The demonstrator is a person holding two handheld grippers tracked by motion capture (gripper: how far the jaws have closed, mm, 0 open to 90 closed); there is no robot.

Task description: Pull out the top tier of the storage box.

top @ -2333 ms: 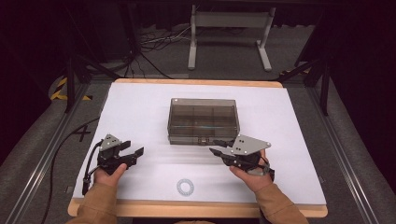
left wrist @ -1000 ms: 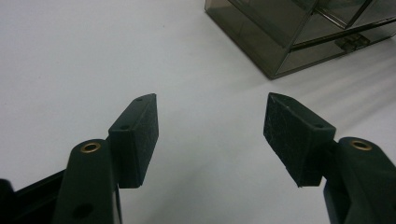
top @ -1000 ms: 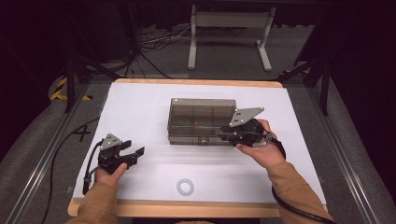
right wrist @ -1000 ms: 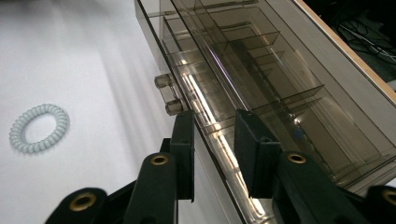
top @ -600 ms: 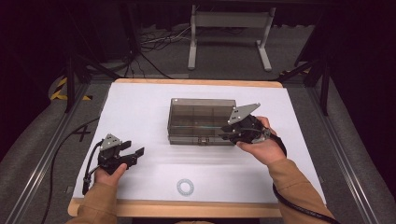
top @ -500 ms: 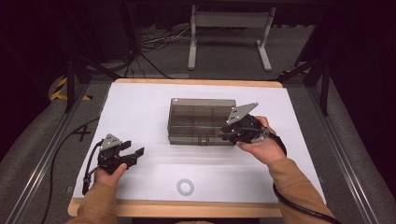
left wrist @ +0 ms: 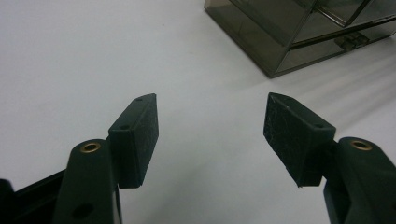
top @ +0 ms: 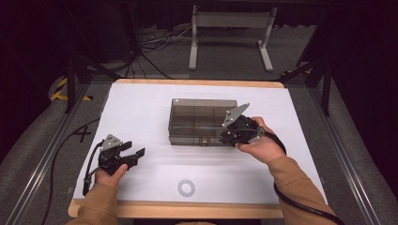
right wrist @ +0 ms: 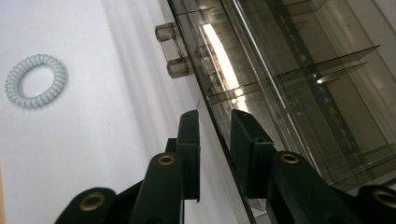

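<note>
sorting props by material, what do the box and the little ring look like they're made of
Box: looks like hard smoked-clear plastic with a glossy finish; the inner dividers show through its walls, and light glints off it in the right gripper view.

Ring: pale, coiled like a phone cord, so probably a flexible plastic spiral hair tie; its surface looks smooth with a slight sheen, but the look alone leaves the exact material open.

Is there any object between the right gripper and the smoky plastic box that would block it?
Nothing visible does. The right gripper has its jaws astride the front edge of the transparent box, one outside, one above the lid; they have just been closing. The coiled hair tie lies apart on the white table.
</note>
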